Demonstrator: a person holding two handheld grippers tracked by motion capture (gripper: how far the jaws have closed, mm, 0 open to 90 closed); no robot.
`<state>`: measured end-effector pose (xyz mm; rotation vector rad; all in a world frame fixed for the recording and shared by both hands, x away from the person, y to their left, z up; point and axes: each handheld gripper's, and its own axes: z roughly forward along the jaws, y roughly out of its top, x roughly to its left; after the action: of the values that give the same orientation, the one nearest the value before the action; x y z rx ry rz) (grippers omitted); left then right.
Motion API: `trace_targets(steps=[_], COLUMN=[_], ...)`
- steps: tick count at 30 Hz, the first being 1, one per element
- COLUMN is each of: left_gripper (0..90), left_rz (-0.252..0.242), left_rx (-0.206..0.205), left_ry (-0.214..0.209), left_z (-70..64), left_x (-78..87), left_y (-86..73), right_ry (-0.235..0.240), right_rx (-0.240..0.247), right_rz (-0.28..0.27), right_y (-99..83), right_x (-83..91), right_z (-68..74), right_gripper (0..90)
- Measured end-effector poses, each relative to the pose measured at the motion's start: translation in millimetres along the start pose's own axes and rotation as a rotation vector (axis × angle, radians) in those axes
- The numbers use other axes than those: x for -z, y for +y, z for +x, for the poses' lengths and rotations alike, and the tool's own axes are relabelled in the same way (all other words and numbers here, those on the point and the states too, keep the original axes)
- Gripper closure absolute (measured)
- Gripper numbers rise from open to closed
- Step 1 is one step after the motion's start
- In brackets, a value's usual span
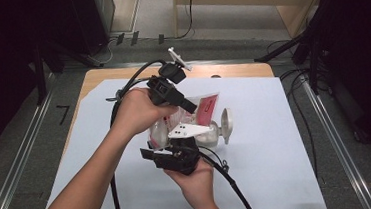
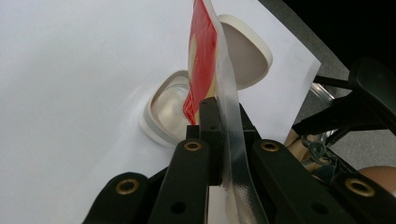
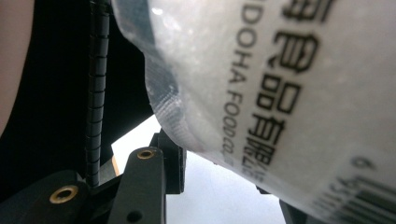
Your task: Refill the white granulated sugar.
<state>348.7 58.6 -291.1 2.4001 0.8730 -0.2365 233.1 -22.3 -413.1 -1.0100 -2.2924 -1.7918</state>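
A sealed packet [image 1: 206, 105], red on one side and clear with black print on the other, hangs over the white paper. My left gripper [image 1: 194, 108] reaches in from the upper left; in the left gripper view my left gripper [image 2: 224, 112] is shut on the clear sealed edge of the packet [image 2: 203, 56]. Below it a clear container [image 2: 170, 109] stands with its lid [image 2: 245, 51] swung open. My right gripper [image 1: 176, 138] points up from below. Up close, its jaws [image 3: 219, 177] stand apart around the lower edge of the packet [image 3: 280, 93], with the far jaw mostly hidden.
A white paper sheet [image 1: 277, 152] covers most of the wooden table [image 1: 231, 70]. The container [image 1: 208, 135] and its lid [image 1: 227, 125] sit near the sheet's middle. Black cables [image 1: 229, 181] trail off the front edge. Dark stands and floor rails flank the table.
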Motion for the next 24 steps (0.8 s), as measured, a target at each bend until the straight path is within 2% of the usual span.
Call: trace_targets(steps=[5,11,18,24], left_gripper=[88.6,88.2,88.1,88.1], left_rz=[-0.007,0.0,-0.005,-0.013], left_rx=[-0.002,-0.012,-0.01,-0.015], left_ry=[0.004,0.0,0.008,0.007], left_z=[-0.7,-2.4,-4.0,-4.9], left_x=[-0.2,0.9,1.7,4.7], left_y=[-0.1,1.2,-0.3,-5.0], right_ry=[-0.007,0.0,0.002,-0.011], right_rx=[0.018,-0.004,0.003,0.033], right_rz=[0.0,-0.017,-0.013,-0.01], right_y=[0.3,1.3,1.0,-0.2], right_x=[0.2,2.0,1.7,-0.6], right_z=[0.7,3.3,3.9,7.5], right_gripper=[63.0,62.3,62.0,62.2])
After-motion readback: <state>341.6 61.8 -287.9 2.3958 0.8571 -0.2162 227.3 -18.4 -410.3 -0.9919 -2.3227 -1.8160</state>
